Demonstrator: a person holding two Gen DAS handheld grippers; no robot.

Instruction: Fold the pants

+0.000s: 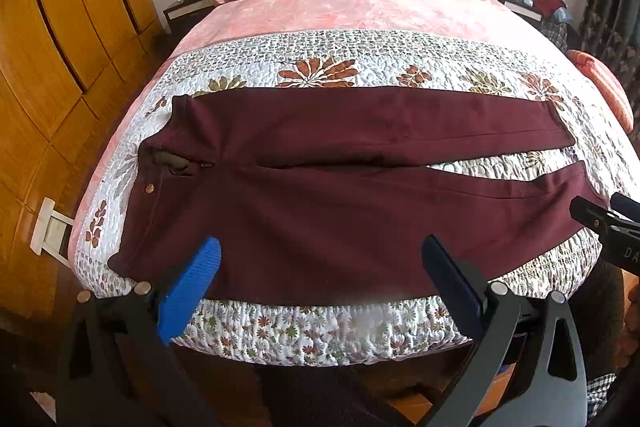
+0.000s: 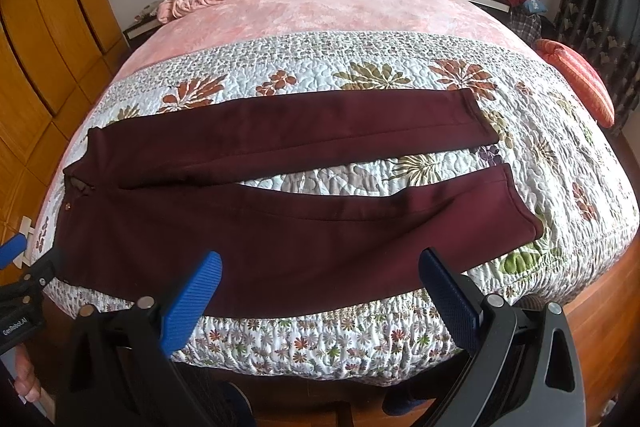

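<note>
Dark maroon pants (image 1: 320,187) spread flat across the quilted bed (image 1: 360,63), waist at left, legs slightly parted toward right. Left gripper (image 1: 320,267) and right gripper (image 2: 320,275) both wide open above near edge, seemingly touching nothing.

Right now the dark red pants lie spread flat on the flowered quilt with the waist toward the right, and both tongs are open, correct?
Not quite: the pants have their waist at the left, as the right wrist view shows. They do lie flat on the quilt, both tongs open.

Matt cloth pants (image 1: 340,195); quilted bedspread (image 1: 360,331); glossy wood wardrobe (image 1: 60,47).
</note>
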